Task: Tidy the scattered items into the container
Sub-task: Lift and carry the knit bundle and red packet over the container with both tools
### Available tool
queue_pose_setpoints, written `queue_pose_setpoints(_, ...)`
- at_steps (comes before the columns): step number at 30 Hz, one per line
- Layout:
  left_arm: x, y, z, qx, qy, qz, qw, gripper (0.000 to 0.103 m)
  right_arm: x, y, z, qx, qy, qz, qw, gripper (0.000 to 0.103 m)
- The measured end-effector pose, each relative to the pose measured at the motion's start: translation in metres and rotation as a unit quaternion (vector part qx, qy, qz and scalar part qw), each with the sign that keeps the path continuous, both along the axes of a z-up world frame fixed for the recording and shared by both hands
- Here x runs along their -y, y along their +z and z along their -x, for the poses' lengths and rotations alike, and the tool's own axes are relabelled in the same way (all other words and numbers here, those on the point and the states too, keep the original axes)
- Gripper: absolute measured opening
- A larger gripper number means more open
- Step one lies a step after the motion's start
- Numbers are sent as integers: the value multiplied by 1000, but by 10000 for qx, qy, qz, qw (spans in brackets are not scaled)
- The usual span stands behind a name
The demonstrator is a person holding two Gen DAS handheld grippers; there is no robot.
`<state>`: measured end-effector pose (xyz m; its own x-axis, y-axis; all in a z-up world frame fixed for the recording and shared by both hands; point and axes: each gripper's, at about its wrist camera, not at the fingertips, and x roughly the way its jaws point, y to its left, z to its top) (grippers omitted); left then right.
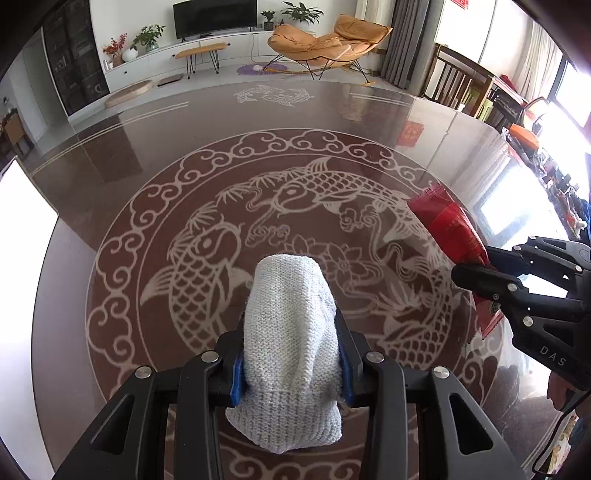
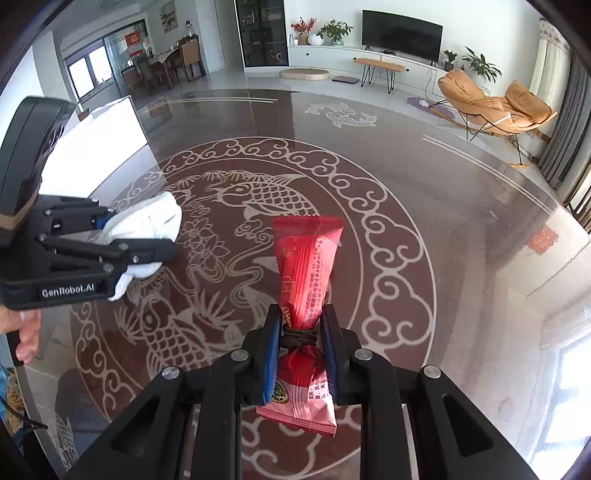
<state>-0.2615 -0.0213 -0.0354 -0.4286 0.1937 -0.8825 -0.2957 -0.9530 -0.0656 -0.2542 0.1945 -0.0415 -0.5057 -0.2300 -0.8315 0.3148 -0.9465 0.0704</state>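
My left gripper is shut on a white knitted cloth, which bulges out ahead of the blue pads and hangs below them. In the right wrist view the same gripper sits at the left with the cloth in it. My right gripper is shut on a red snack packet at its waist, where brown string is tied around it. The left wrist view shows that gripper at the right with the packet sticking out. Both are held above the table. A white box-like container stands at the table's left.
The round glass table has a koi and cloud pattern. A person's fingers grip the left tool. Beyond the table lie a tiled floor, an orange lounge chair, a TV and wooden dining chairs.
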Motion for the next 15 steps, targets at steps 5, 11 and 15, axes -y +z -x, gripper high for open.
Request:
queue_pose_setpoints(5, 2, -3, -46, -6, 68, -194, 9998, 38, 4, 8, -33, -33, -119, 456, 9989, 22)
queue_pose_setpoints(11, 5, -2, -85, 24, 97, -291, 9995, 38, 8, 13, -72, 42, -215, 763, 9968, 22)
queue_pose_setpoints(15, 12, 0, -91, 7, 136, -327, 9994, 38, 8, 13, -87, 65, -264, 900, 9956, 22)
